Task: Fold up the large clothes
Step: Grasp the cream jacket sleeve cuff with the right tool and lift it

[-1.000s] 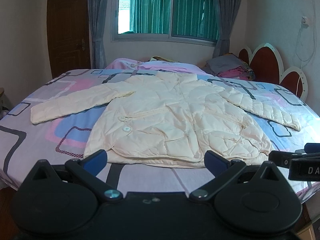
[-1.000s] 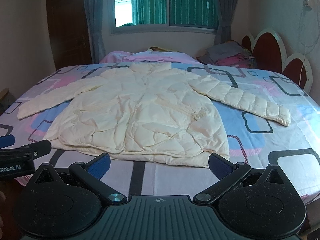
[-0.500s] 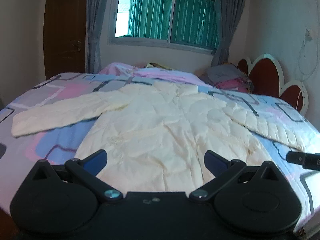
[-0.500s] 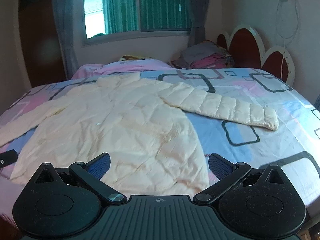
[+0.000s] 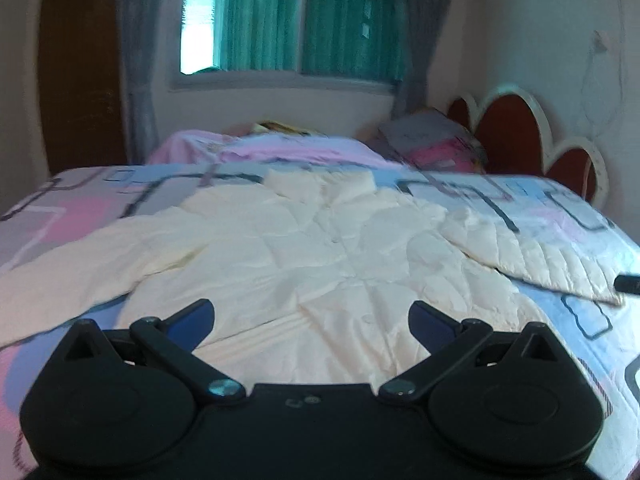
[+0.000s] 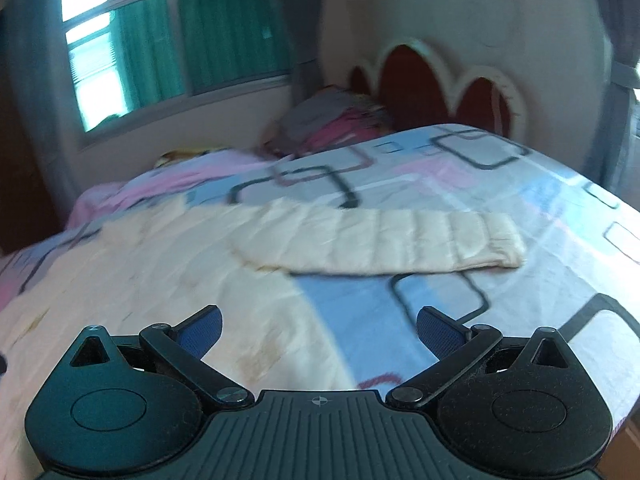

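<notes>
Cream jacket (image 5: 304, 252): flat on bed (image 6: 500, 184), centre frame.
Left gripper (image 5: 311, 316): wide apart, empty.
Right gripper (image 6: 319, 330): wide apart, empty.

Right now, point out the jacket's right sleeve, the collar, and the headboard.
right sleeve (image 6: 400, 244): right wrist view, middle of the quilted sleeve lying on the sheet.
collar (image 5: 320, 184): left wrist view, centre of the collar flaps.
headboard (image 5: 512, 128): left wrist view, red centre panel.

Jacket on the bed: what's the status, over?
Both hand-held grippers, left and right, open, empty. Jacket flat on bed, sleeves out, unfolded. Nothing in the way.
</notes>
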A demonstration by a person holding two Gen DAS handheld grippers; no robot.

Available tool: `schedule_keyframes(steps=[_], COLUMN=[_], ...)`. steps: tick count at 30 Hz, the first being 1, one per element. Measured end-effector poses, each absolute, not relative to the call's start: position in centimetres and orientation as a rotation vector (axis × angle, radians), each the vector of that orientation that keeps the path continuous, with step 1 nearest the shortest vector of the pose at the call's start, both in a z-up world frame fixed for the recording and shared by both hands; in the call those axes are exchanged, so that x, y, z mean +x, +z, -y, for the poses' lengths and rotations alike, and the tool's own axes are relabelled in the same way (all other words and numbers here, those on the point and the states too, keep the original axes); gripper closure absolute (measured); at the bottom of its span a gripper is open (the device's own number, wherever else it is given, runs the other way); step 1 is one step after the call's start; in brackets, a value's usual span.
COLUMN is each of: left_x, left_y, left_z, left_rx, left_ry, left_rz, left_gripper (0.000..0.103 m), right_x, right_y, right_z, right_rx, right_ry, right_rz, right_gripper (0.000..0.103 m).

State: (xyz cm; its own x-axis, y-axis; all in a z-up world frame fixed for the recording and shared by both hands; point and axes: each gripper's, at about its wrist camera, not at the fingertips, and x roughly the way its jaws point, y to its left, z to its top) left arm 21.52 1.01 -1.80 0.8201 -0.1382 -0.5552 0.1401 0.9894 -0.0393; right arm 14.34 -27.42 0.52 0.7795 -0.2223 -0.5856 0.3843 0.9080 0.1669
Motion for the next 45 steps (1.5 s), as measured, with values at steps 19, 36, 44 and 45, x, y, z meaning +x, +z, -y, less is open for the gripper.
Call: schedule_keyframes(steps=[19,36,44,45], left_x=[32.7,35.4,35.9,36.1], left_y=[-5.5,-5.0,-5.3,-5.5], left_z=[9.1,11.4,5.2,4.3], left_rx=[0.051,0.091,0.071,0.07], left_ry=[-0.163,-0.115,-0.086,-0.087], left_rz=[-0.682,-0.712,-0.739,-0.749], left_gripper=[0.005,0.004,0.006,0.009], right_x=[21.2,22.3,27.4,28.2], right_y=[-10.2,-11.9,-5.5,-4.6], right_z=[51.2,54.1,46.4,44.6], right_rx=[0.746,0.772,0.488,0.456], right_ry=[-0.573,-0.613,-0.438,-0.388], right_rz=[-0.615,-0.589,-0.489,-0.477], right_gripper=[0.051,0.099,0.099,0.099])
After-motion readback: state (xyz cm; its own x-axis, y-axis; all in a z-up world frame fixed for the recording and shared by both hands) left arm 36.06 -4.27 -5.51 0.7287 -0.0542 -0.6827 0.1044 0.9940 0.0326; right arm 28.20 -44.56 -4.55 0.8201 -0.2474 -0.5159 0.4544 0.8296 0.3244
